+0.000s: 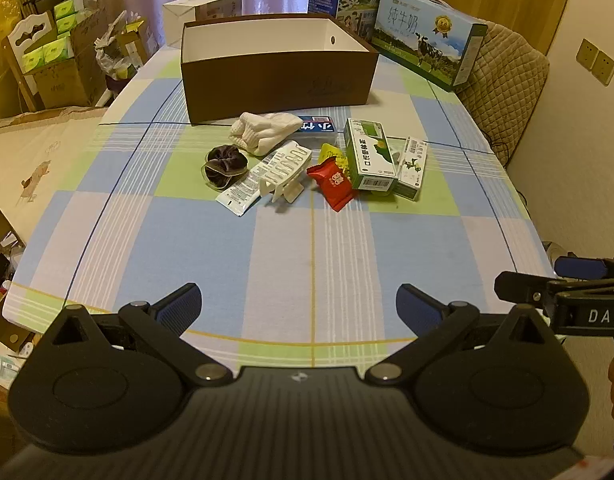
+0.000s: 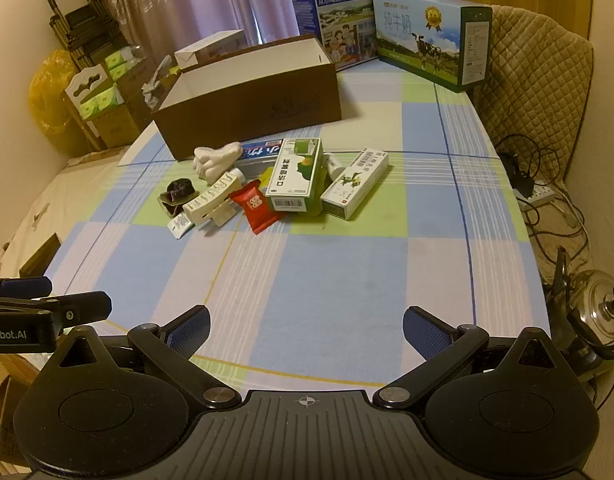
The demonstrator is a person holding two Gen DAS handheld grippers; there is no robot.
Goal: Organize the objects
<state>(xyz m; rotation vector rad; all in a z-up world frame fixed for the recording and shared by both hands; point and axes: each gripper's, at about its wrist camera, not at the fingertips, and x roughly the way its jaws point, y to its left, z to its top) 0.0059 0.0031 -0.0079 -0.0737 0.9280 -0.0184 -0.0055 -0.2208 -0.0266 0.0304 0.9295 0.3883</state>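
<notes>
Two milk cartons at the far edge of the desk (image 1: pixel 307 272) carry the large characters 纯牛奶: a dark blue carton (image 2: pixel 334 12) standing upright and a pale blue carton (image 1: pixel 427 36) with a cow and a gold medal badge printed on it. In front of them sits an open brown cardboard box (image 1: pixel 275 68), white inside, with a faint printed mark on its near wall. Just in front of the box lies the clutter to be sorted: a soft white knitted item (image 1: pixel 267 130), a blue tube (image 1: pixel 317 126) with white characters, a dark ruffled scrunchie (image 1: pixel 223 164), a white plastic hair clip (image 1: pixel 285 174), a red sachet (image 1: pixel 334 184), a green-and-white carton (image 1: pixel 369 154) with a barcode, and a slimmer white carton (image 2: pixel 355 184) beside it. The checked blue, green and white cloth between this pile and the near desk edge is bare. The left claw (image 1: pixel 299 312) hovers over the near edge, blue ribbed pads spread wide and gripping nothing; the right claw (image 2: pixel 307 328) does likewise. "Robot.AI" shows on the left claw's side in the right wrist view.
</notes>
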